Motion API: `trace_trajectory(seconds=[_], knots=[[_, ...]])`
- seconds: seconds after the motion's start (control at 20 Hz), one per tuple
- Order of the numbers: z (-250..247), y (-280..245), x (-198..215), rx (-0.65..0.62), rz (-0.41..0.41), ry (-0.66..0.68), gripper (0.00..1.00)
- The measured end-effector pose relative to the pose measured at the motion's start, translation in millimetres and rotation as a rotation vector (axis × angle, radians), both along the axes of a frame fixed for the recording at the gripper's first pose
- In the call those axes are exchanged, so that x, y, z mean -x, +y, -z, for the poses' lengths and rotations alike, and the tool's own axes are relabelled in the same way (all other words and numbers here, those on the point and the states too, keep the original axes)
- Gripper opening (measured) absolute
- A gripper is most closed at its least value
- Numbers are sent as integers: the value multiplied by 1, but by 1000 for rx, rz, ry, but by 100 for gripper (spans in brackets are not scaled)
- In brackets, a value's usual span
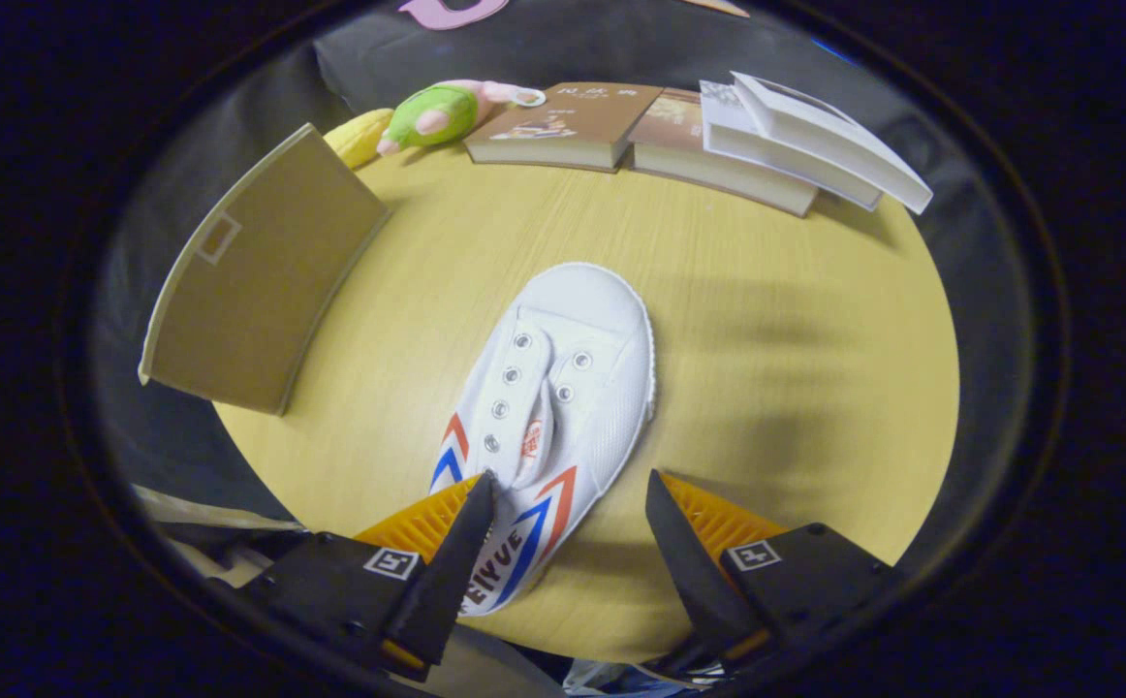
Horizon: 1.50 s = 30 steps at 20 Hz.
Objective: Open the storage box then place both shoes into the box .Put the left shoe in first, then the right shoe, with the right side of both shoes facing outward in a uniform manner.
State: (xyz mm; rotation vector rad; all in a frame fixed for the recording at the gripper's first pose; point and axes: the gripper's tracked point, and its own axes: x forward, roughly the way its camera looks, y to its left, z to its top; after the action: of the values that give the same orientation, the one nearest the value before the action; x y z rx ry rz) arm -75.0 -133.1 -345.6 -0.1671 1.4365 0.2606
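A white canvas shoe (563,397) with red and blue chevrons lies on the round yellow table (796,388), toe pointing away from me. Its heel end reaches back between my fingers. My gripper (568,485) is open, fingers spread wide: one fingertip (481,490) sits over the shoe's near side at the opening, the other fingertip (665,490) stands off the shoe over bare table. Neither finger presses on the shoe. A tan box flap or lid (253,281) stands tilted up at the table's edge, beyond and beside that first finger. The box's inside is hidden.
At the far rim of the table lie several books (699,131) in a row. A green and pink plush toy (442,111) rests beside them, with something yellow (359,136) next to it. Bare tabletop stretches beside the shoe, away from the flap.
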Motion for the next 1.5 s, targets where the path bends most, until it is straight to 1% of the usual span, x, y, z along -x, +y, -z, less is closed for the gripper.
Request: trace_trajectory(seconds=[0.1, 0.2, 0.35, 0.45, 0.5, 0.55, 0.6, 0.65, 0.7, 0.9, 1.0, 1.2, 1.35, 1.5], knots=[[1, -2, 2, -32, 41, 31, 91], [1, -6, 14, -25, 36, 73, 85], [0, -5, 14, -30, 80, 74, 74], [0, 3, 15, -48, 94, 91, 66], [-2, 1, 14, -42, 121, 95, 62], [-4, 1, 16, -50, 173, 102, 52], [-7, 0, 12, -68, 246, 100, 41], [-10, 0, 9, -96, 332, 94, 27], [-10, 1, 9, -107, 373, 91, 13], [-15, 13, 9, -123, 415, 84, 12], [-24, 27, 6, -165, 442, 77, 12], [-54, 74, -8, -279, 487, 74, 12], [-81, 113, -26, -345, 500, 47, 12], [-107, 152, -41, -385, 479, 20, 12]])
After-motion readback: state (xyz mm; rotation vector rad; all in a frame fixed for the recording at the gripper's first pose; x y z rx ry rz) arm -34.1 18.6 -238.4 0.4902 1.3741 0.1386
